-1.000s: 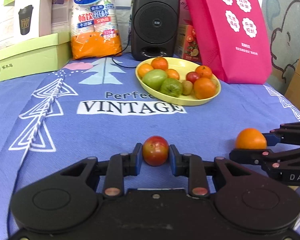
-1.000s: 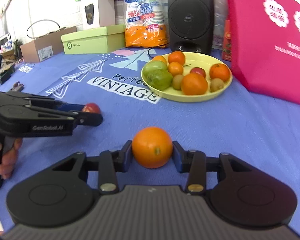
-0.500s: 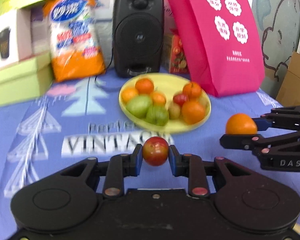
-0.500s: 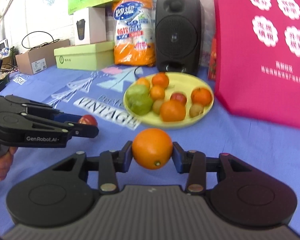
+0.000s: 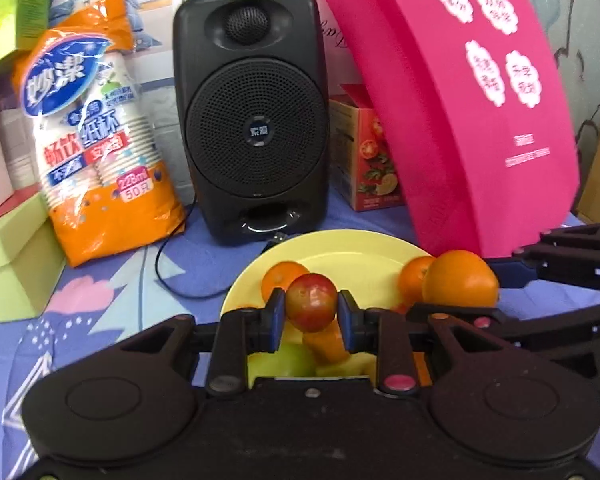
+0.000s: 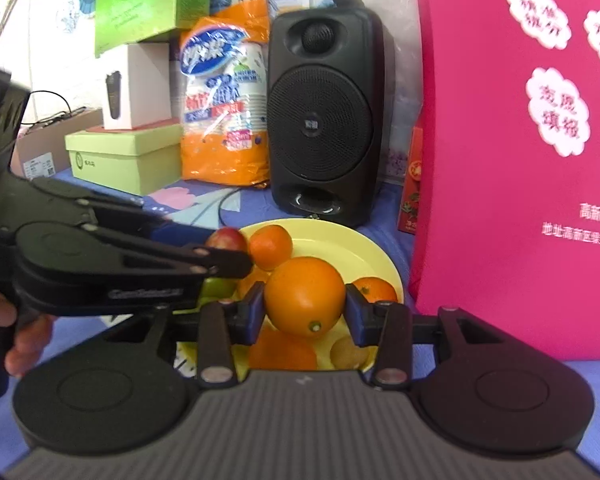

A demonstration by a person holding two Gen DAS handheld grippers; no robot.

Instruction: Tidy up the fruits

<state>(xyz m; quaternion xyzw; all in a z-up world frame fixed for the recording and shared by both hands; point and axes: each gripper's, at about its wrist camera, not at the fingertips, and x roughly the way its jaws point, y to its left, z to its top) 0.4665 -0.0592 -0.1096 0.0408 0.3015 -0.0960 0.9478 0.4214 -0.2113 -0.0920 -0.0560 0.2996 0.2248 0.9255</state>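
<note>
Delivery step, by my reading: both fruits held in the air above the yellow plate [image 5: 340, 246], neither set down yet.

Left gripper [image 5: 311, 316] clenched on a small red apple [image 5: 311, 307], pads pressing its two sides. Apple hangs over the near-middle of the plate, above the green fruit [image 5: 288, 362] and a small orange piece. Blush side faces the camera; stem end not visible, so which way it points I cannot tell. Nearly round, no clear long axis.

Right gripper [image 6: 305, 312] clamped on an orange [image 6: 305, 297], over the near part of the plate; a tangerine [image 6: 374, 289] sits just beyond on its right. Orange's small green stem scar points down and toward the camera, so its stem axis is tilted, not upright. Shape close to a ball.

The two grippers are close together, left one's tips crossing in front of another tangerine [image 6: 270, 247] in the right view.

Next move, as I judge it: lower each fruit into a bare gap and only then ease the pads apart. The back of the plate looks barest. Risks: tools bumping, fruit rolling off the pile.

Speaker [image 5: 250, 112] and pink bag [image 5: 460, 100] stand right behind the plate.
</note>
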